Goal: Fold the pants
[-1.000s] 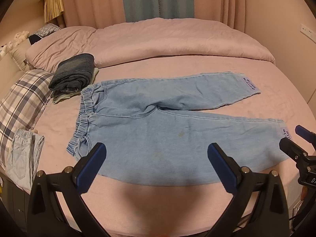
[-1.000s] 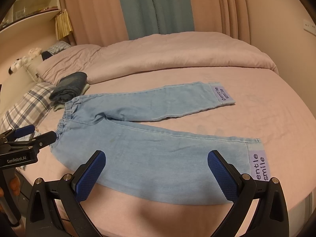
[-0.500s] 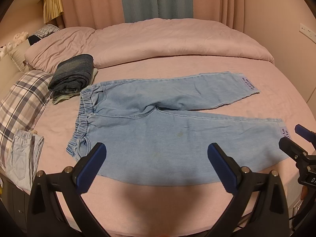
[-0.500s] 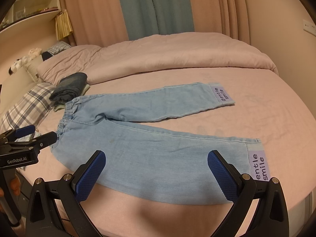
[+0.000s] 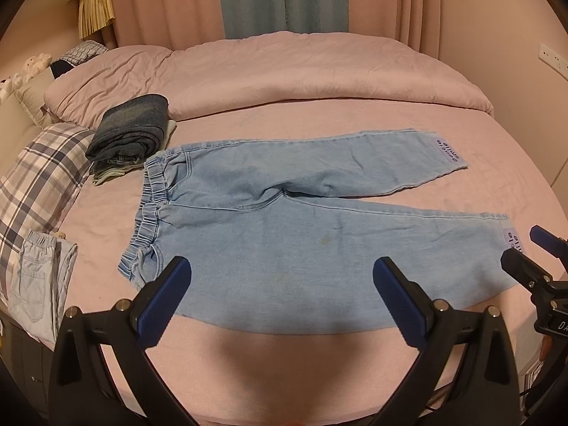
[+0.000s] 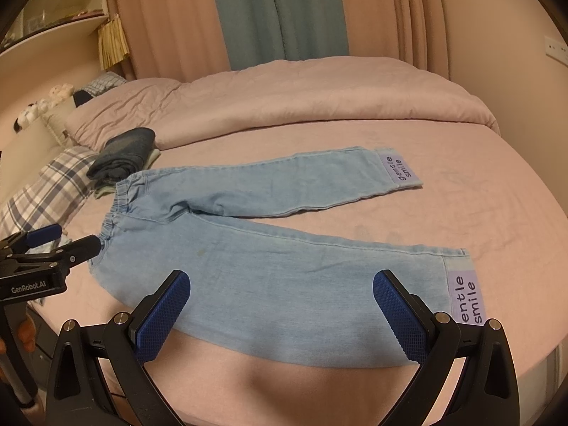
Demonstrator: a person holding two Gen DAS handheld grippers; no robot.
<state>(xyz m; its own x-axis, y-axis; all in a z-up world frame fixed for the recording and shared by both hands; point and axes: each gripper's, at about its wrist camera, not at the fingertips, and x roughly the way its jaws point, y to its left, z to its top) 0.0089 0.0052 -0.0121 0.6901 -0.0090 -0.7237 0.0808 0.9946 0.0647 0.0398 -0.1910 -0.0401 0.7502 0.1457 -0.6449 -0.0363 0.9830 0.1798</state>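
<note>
A pair of light-blue denim pants point(image 5: 301, 220) lies flat on the pink bedsheet point(image 5: 284, 362), elastic waistband toward the bed's left edge, legs spread toward the right edge — each cuff carrying a lilac label. The left gripper point(image 5: 282, 284) hovers over the bed's near edge, blue-padded fingers point(image 5: 163, 305) spread wide. The right gripper point(image 5: 532, 259) shows beside the nearer cuff. A folded dark-denim garment point(image 5: 131, 127) sits near the waistband, by a plaid pillow point(image 5: 39, 177).

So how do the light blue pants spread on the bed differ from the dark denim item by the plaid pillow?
The light blue pants lie spread flat, legs apart; the dark denim item is folded into a compact bundle. The pants rest directly on the pink sheet; the bundle sits atop other folded cloth. Both look like denim, and neither gripper touches them.
</note>
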